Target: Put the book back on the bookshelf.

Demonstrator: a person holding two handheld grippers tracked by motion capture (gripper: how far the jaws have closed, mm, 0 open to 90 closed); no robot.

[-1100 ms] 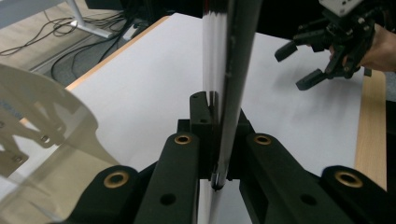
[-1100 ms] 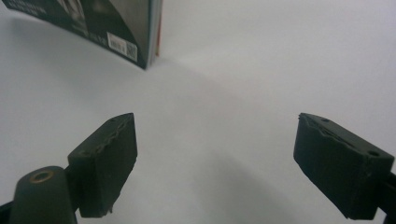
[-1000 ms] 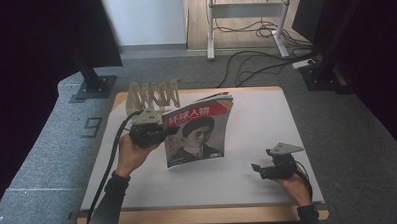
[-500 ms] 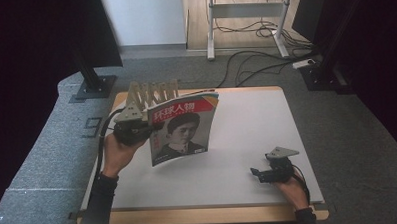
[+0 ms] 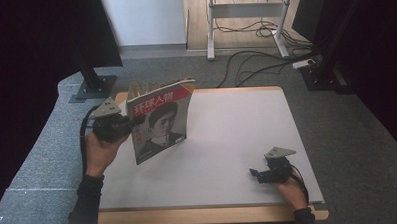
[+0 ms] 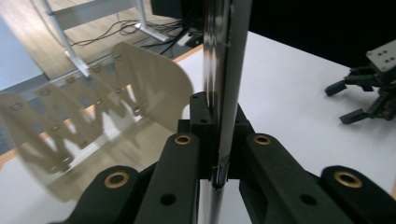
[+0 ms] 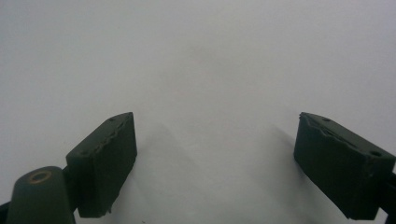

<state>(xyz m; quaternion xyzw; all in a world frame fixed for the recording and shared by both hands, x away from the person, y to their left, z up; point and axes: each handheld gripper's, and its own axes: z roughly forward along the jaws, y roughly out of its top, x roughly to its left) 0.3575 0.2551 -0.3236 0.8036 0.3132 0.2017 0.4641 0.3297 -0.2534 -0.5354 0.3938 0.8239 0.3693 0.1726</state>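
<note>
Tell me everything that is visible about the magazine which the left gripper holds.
The magazine is thin and glossy, with a red title band bearing white characters and a dark portrait photo on its cover. It stands nearly upright, lifted above the white table, its cover facing the high view. The left gripper is shut on its left edge; in the left gripper view the magazine is seen edge-on between the black jaws. A beige slotted rack stands just behind it.

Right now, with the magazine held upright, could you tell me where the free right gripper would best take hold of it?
Probably the free right-hand edge of the magazine, approached from the right gripper's side with jaws vertical. The magazine stands upright, thin edge-on, and the left gripper is clamped on its left edge, so the opposite edge is exposed. The right gripper rests open on the table.
</note>
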